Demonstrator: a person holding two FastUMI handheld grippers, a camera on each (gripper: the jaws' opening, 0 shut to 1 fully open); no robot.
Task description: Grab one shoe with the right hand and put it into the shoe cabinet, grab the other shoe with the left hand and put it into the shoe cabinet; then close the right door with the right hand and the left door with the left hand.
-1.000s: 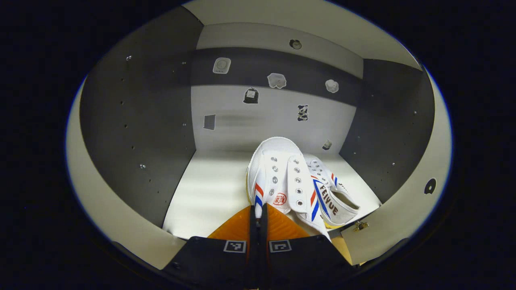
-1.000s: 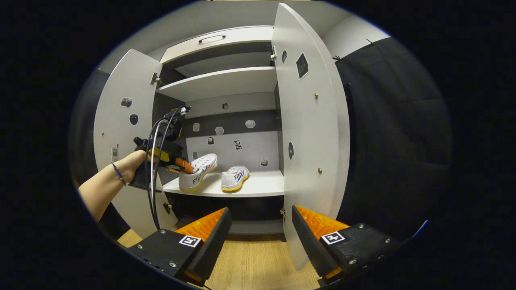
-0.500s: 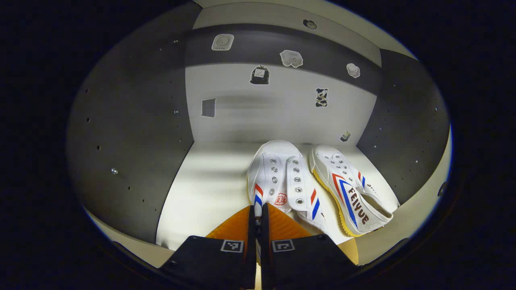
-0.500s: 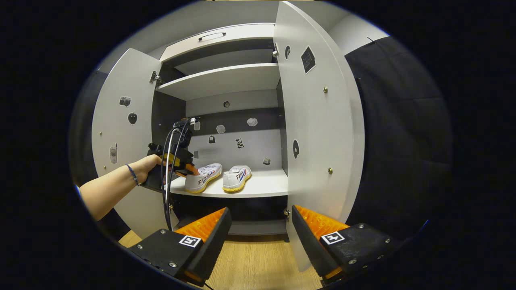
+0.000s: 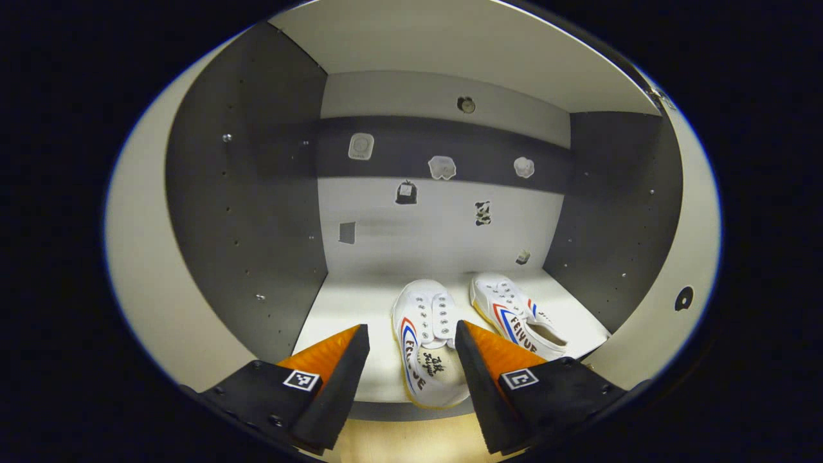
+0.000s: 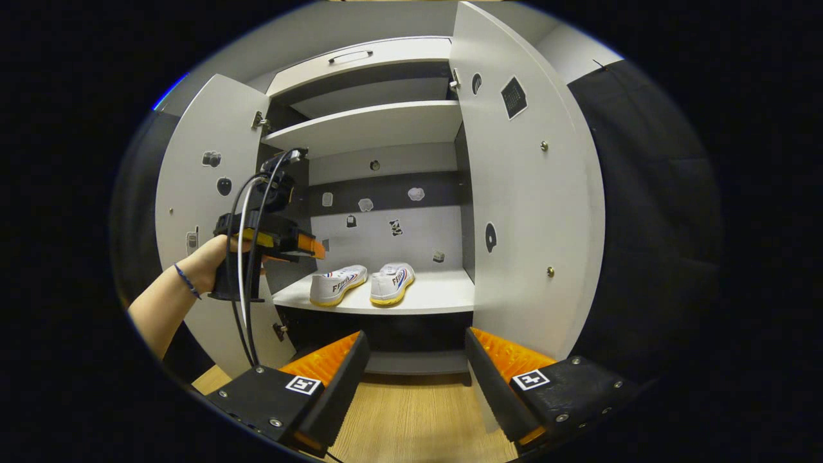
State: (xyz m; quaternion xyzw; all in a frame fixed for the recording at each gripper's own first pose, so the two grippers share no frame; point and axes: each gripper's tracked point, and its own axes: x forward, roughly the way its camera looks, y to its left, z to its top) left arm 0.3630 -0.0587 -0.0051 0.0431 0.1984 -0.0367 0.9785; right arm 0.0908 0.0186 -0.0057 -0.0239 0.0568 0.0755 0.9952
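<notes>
two shoes [image 5: 427,347] [image 5: 517,315] side by side on cabinet shelf [image 5: 360,315]. left gripper [image 5: 411,360] fingers spread, released, before the shelf. right gripper [image 6: 415,373] fingers spread, empty; both doors [image 6: 527,193] [image 6: 199,193] open.

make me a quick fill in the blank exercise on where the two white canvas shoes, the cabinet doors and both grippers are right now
1. Both white canvas shoes stand side by side on the cabinet's ____ shelf.
2. The left gripper is ____, gripping nothing.
3. The two grey cabinet doors stand ____.
4. The right gripper hangs over the ____ floor.

Missing words: middle; open; open; wooden
</notes>
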